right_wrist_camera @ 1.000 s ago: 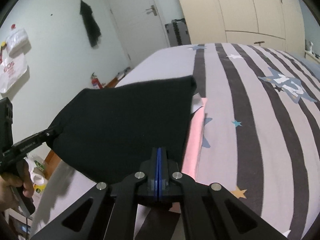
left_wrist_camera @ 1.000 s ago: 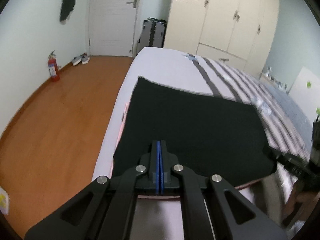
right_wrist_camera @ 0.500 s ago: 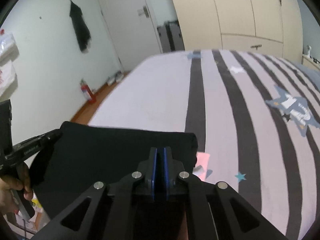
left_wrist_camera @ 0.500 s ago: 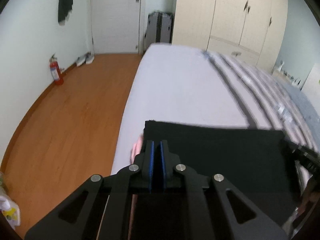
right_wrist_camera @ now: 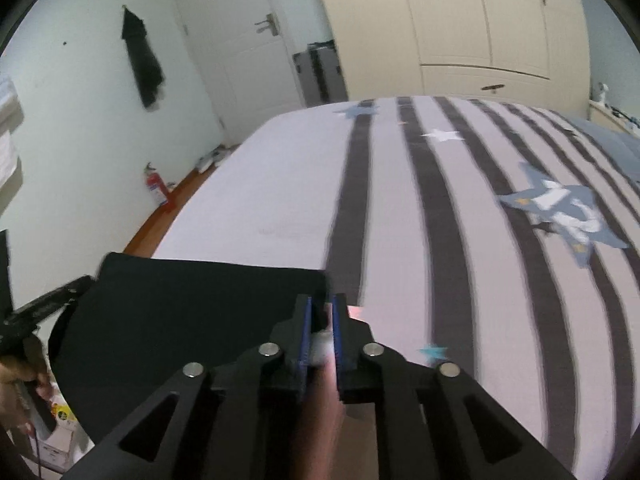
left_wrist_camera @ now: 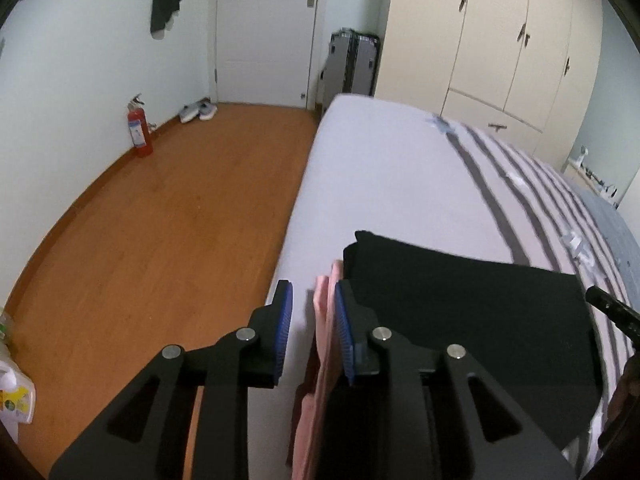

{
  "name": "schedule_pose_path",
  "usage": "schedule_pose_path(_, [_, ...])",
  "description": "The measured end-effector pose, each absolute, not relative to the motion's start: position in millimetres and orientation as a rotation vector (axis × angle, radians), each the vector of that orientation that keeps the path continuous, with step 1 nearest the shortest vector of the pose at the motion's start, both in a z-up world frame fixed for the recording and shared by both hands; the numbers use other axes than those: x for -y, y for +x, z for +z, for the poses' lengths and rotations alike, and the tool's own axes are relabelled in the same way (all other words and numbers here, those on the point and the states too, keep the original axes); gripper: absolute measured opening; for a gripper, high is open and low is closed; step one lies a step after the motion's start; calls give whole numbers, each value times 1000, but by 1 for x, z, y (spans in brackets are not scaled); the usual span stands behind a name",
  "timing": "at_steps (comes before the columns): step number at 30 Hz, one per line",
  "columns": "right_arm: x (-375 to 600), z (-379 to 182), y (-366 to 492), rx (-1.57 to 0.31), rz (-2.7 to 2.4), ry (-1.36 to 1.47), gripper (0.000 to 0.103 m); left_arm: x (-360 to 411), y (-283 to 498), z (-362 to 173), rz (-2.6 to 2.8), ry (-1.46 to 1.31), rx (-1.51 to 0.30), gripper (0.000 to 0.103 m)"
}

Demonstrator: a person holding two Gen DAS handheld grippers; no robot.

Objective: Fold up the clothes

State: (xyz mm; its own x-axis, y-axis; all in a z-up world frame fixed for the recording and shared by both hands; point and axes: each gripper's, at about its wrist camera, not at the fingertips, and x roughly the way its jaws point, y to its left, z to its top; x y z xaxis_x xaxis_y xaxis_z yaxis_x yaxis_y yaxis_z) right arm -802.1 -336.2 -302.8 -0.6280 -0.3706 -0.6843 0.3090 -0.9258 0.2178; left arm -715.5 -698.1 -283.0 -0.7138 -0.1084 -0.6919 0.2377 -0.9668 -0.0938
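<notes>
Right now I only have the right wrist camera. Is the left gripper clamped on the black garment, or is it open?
Observer: Open. The left gripper has its jaws wide apart with nothing clamped. The black garment lies flat on the bed, just to that gripper's right.
Operator: Is anything under the black piece on that side?
Observer: Yes. A pink garment sticks out from beneath the black garment's left edge and runs between the left gripper's open fingers, close to the right one.
</notes>
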Motion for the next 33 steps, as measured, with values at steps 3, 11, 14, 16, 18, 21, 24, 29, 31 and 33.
schedule_pose_path(3, [313,-288,-784,52,-2560,1076,24,681,-683,-258,-2774,1040,-250,33])
schedule_pose_path(11, [264,-242,-683,-74,-2586,964,68,576,-572,-210,-2864,938,-283,78])
schedule_pose_path(14, [249,-228,-641,-94,-2562,952,79,533,-533,-200,-2867,939,-298,87])
schedule_pose_path(16, [240,-220,-618,-94,-2542,951,88,512,-517,-194,-2848,944,-314,92])
schedule_pose_path(18, [229,-213,-596,-99,-2520,948,94,484,-492,-188,-2819,948,-325,98])
schedule_pose_path(21, [211,-203,-565,-115,-2481,931,102,452,-463,-177,-2788,938,-302,102])
schedule_pose_path(24, [194,-197,-535,-169,-2435,926,102,419,-432,-170,-2728,918,-278,102])
schedule_pose_path(29, [159,-187,-492,-205,-2374,879,102,371,-378,-171,-2616,878,-282,102])
schedule_pose_path(31, [143,-186,-477,-228,-2365,846,102,358,-357,-177,-2593,858,-298,102])
schedule_pose_path(33, [129,-190,-466,-225,-2356,831,102,346,-340,-185,-2578,835,-322,102])
